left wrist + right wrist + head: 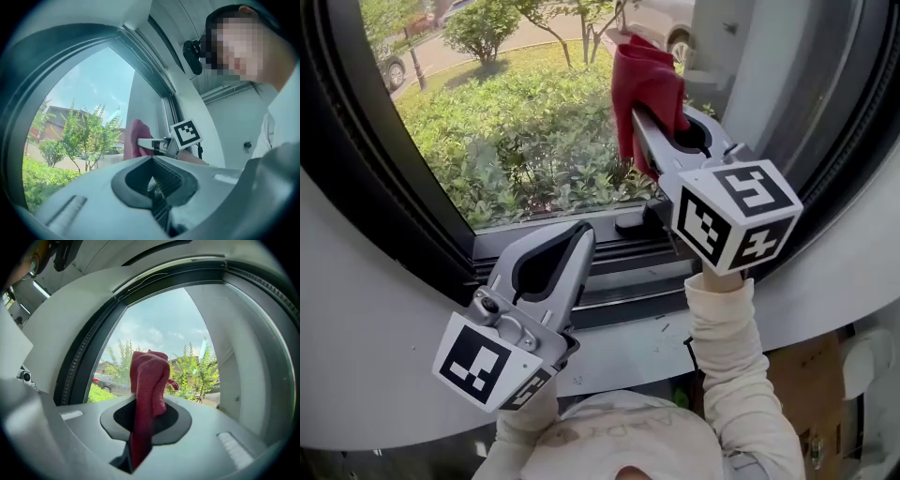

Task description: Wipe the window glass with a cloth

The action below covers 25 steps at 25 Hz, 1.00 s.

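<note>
A person stands at a window with a dark frame (356, 141), holding a two-jaw gripper in each hand. The right gripper (639, 114) is raised towards the upper right part of the window glass (516, 112). Its jaws are closed tight on a red cloth (647, 80). The cloth is bunched and sticks up beyond the jaw tips, lying right at the pane, though actual contact cannot be confirmed. In the right gripper view a strip of the cloth also runs back down between the jaws.

The left gripper (578, 236) is lower and to the left, over the bottom edge of the frame by the sill track (619, 272). It is well apart from the cloth. Its jaws are together with nothing between them.

Each gripper carries a white cube with black square markers, the right one (736, 216) above a pale sleeve (731, 375) and the left one (483, 361) near the bottom left of the head view.

Through the glass are green bushes (534, 141), small trees, blue sky and a parked car (105, 380).
</note>
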Each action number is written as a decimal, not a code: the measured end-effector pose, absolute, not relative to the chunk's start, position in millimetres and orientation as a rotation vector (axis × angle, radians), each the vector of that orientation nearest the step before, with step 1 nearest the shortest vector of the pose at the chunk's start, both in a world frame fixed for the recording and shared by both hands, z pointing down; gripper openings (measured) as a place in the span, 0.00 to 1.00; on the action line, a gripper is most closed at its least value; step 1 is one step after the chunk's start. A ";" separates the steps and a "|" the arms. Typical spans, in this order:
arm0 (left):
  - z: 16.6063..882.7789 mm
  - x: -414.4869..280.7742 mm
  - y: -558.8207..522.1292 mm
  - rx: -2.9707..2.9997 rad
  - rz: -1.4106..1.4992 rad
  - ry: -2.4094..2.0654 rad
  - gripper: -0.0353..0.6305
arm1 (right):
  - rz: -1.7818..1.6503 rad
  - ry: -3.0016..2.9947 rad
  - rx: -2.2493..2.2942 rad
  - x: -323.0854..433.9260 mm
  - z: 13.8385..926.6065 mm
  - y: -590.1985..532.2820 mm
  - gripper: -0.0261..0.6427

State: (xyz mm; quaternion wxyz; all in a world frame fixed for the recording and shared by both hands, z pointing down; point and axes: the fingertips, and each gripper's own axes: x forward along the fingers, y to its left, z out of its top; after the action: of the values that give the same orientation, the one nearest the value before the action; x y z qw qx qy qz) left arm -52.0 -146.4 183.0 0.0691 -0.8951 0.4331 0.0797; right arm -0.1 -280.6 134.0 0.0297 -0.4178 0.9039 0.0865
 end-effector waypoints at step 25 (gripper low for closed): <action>198.6 58.6 -188.8 -2.735 0.153 1.207 0.06 | 0.226 2.558 -1.692 247.2 146.8 -350.4 0.15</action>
State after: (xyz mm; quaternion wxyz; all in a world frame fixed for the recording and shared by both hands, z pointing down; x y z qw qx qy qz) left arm 58.6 -188.8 198.6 0.0741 -0.9111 0.4023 0.0511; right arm 247.2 -350.4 146.8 0.0329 -0.5499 0.8313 0.0735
